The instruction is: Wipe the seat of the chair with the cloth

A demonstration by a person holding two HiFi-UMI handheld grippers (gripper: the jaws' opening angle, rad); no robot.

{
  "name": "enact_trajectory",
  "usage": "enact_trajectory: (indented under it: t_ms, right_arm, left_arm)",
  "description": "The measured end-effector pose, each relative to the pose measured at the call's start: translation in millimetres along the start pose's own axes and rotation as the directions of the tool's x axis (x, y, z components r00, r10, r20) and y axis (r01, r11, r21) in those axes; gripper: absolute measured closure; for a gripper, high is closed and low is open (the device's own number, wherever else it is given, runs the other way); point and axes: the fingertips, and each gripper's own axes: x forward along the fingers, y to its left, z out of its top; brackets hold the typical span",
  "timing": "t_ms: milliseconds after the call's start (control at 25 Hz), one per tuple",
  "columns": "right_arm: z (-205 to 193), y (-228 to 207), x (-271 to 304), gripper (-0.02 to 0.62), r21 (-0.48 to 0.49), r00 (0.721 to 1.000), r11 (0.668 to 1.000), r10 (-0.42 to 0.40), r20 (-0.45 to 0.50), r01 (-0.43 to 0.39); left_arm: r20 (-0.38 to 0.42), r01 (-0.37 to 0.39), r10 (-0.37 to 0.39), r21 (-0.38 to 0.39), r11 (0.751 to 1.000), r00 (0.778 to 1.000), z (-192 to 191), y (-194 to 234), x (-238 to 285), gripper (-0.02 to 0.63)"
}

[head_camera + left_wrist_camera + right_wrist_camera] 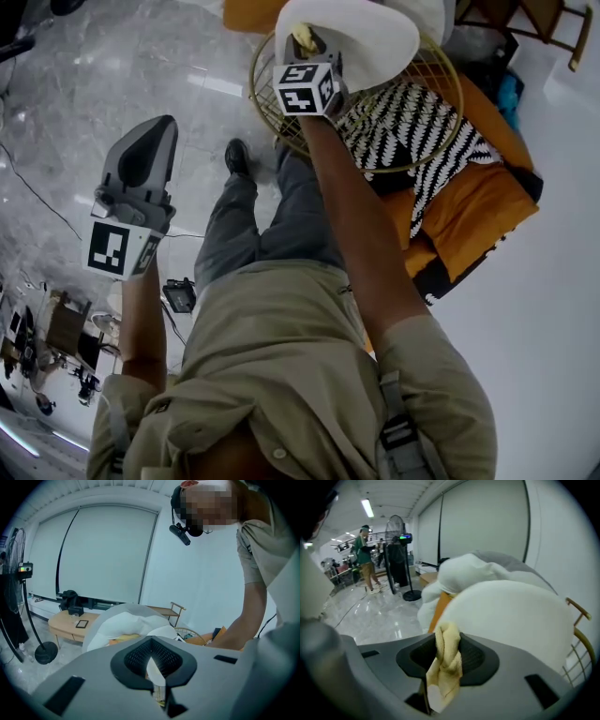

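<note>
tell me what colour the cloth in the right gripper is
The cloth is pale yellow, clearest in the right gripper view.

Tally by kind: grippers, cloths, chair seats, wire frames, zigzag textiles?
Grey two-jaw grippers: 2, left gripper, right gripper
Yellow cloth: 1
White round chair seat: 1
Gold wire frame: 1
Black-and-white zigzag textile: 1
Total: 6

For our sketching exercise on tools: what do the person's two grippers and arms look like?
The left gripper and right gripper are smooth grey plastic shells, with black ribbed pads inside the jaws. Each carries a white cube with black square markers at its rear. The person wears a khaki short-sleeved shirt.
</note>
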Motion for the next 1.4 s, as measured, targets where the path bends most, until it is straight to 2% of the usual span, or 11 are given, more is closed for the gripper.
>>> enact_trajectory:
  t_ms: [120,280,400,520,680,760,840,1040,1160,1280,1400]
  right_arm:
    - [12.6,45.2,10.8,0.454,-0.043,0.997,0.996,0.077,0.006,-0.076]
    - [3.3,34.9,8.9,0.454,-0.046,0.998,0.997,0.068,-0.002,-0.068]
    - [-21.1,-8.7,1.6,0.454,-0.033,0.999,0.999,0.012,-0.037,-0.014]
    - [-64.1,-81.7,-15.2,0.454,0.033,0.989,0.993,-0.106,-0.099,0.109]
    - [-119.8,-179.0,-55.5,0.454,0.156,0.944,0.939,-0.277,-0.181,0.305]
    - [-132.6,-198.6,-70.9,0.454,0.161,0.931,0.927,-0.305,-0.202,0.339]
    - [-138.5,-203.4,-76.5,0.454,0.143,0.928,0.929,-0.309,-0.206,0.341]
    - [-132.2,-192.2,-70.7,0.454,0.151,0.937,0.934,-0.295,-0.189,0.325]
    - [-124.8,-168.6,-59.8,0.454,0.167,0.947,0.942,-0.262,-0.184,0.292]
    - [-104.7,-118.3,-33.2,0.454,0.156,0.971,0.966,-0.18,-0.16,0.205]
    - [-75.2,-42.8,-0.5,0.454,0.07,0.991,0.996,-0.048,-0.122,0.057]
  left_arm:
    - [-0.013,-0.004,0.004,0.005,1.0,1.0,-8.3,7.5,-5.0,0.591]
    - [0.007,-0.016,0.016,-0.009,1.0,1.0,-5.6,11.1,-2.7,0.591]
    - [-0.014,-0.002,0.002,-0.005,1.0,1.0,-7.0,8.1,-0.1,0.591]
    - [0.003,0.006,-0.006,-0.003,1.0,1.0,0.8,2.5,4.9,0.591]
    - [0.009,0.023,-0.023,0.006,1.0,1.0,5.7,-6.4,11.9,0.591]
    - [-0.004,0.032,-0.032,0.012,0.999,0.999,5.0,-12.9,15.0,0.591]
    - [-0.013,0.041,-0.04,0.016,0.999,0.999,5.3,-18.6,18.5,0.591]
    - [-0.009,0.053,-0.053,0.027,0.998,0.999,11.3,-21.9,24.5,0.591]
    - [0.003,0.054,-0.054,0.01,0.998,0.999,11.0,-22.8,22.7,0.591]
    - [-0.014,0.047,-0.047,0.003,0.999,0.999,1.5,-16.2,20.7,0.591]
    - [-0.038,0.036,-0.036,0.005,0.999,0.999,-7.9,-7.9,20.3,0.591]
